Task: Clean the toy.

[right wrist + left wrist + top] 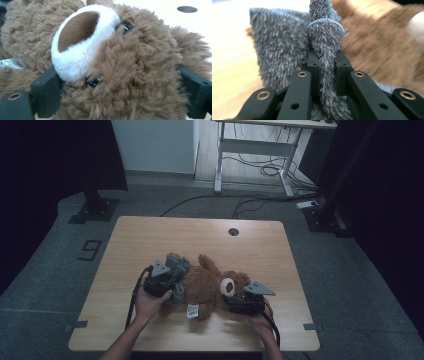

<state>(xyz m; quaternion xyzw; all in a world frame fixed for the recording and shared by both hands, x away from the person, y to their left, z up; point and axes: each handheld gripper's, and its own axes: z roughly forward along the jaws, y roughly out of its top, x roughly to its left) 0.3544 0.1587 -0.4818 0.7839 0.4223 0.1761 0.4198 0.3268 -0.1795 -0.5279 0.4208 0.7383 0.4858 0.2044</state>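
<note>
With your left hand-held gripper (325,75) clamped on the grey cloth (287,50) at nine o'clock of the teddy bear (210,287) lying mid-worktop (150,235), and your right hand-held gripper (120,82) apparently clamping its head, draw the cloth slowly and keep the head pinned.

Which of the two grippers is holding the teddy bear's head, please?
The right gripper, its jaws wide around the teddy bear's head; the left gripper pinches a fold of grey fleece cloth instead.
</note>
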